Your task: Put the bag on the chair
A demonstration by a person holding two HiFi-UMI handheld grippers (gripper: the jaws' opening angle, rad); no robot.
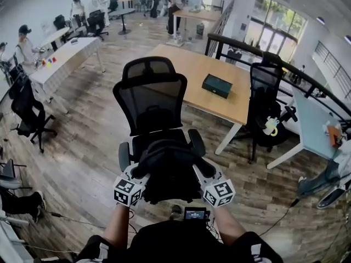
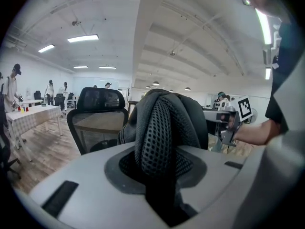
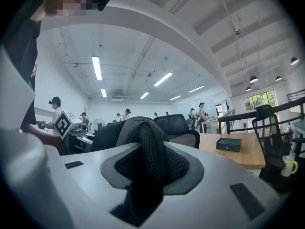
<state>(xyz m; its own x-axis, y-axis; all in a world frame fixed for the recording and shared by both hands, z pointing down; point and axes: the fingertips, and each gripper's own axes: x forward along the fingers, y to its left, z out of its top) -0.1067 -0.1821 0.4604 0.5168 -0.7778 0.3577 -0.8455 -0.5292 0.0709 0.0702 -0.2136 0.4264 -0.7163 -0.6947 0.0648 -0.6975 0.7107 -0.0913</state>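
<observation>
Currently left claw and right claw each clamp the bag by its mesh straps, apparently over the chair seat. Recommend lowering level and centred, releasing only once it rests.

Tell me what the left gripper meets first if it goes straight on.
The bag: the left gripper is shut on it. Beyond it probably the chair, just left of the line; depth is unclear.

One bag, two grippers, one dark box.
</observation>
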